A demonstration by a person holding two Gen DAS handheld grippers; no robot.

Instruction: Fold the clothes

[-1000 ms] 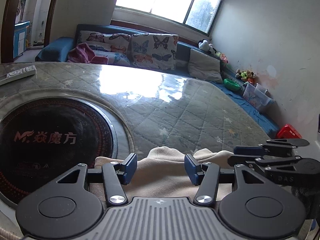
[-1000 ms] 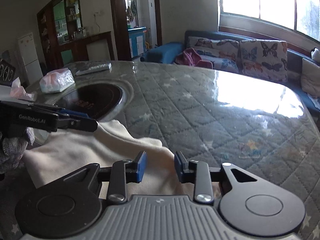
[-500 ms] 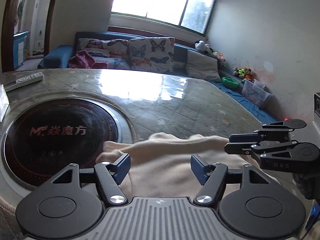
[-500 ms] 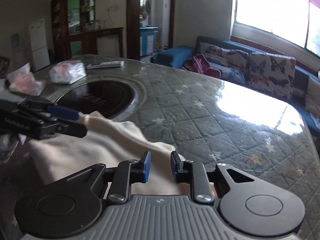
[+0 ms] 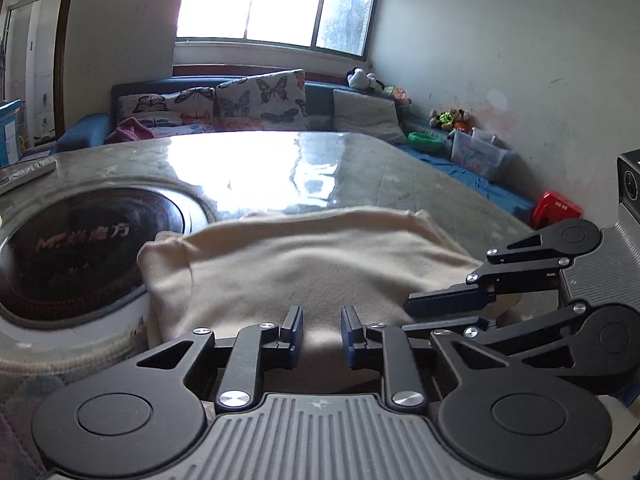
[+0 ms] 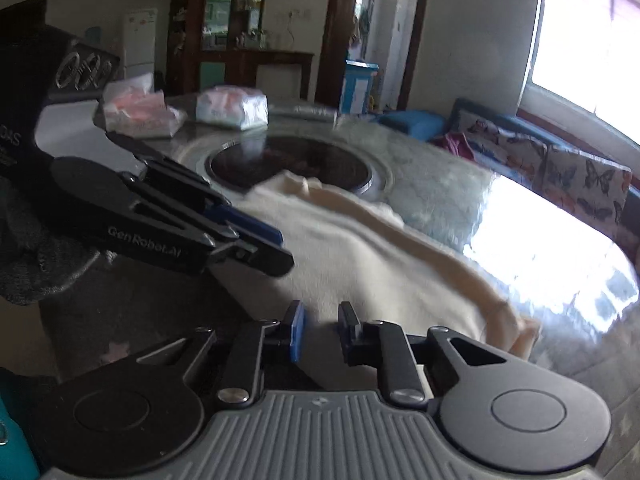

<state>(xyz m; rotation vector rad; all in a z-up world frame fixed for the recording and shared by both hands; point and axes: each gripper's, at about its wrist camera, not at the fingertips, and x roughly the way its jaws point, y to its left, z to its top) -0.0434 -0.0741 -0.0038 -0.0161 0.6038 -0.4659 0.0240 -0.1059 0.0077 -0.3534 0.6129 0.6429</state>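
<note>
While both tongs work at its near edge, the cream fleece garment (image 5: 304, 264) lies spread flat on the quilted grey surface under glass (image 5: 400, 176), its long axis running from the round black cooktop set into the surface (image 5: 68, 256) towards the far right edge, one end overlapping the cooktop's rim. The left tongs (image 5: 320, 332) are closing, cream cloth showing in the narrow gap between their blue pads, though whether they press it I cannot tell. The right tongs (image 6: 320, 330) are also closing over the garment's edge with cloth between them; their grip is equally unclear. Beyond the cooktop sit two plastic-wrapped packets (image 6: 232, 108) and a grey remote control (image 5: 28, 170). Further behind it, a blue sofa with butterfly cushions (image 5: 256, 100) stands under the window.
</note>
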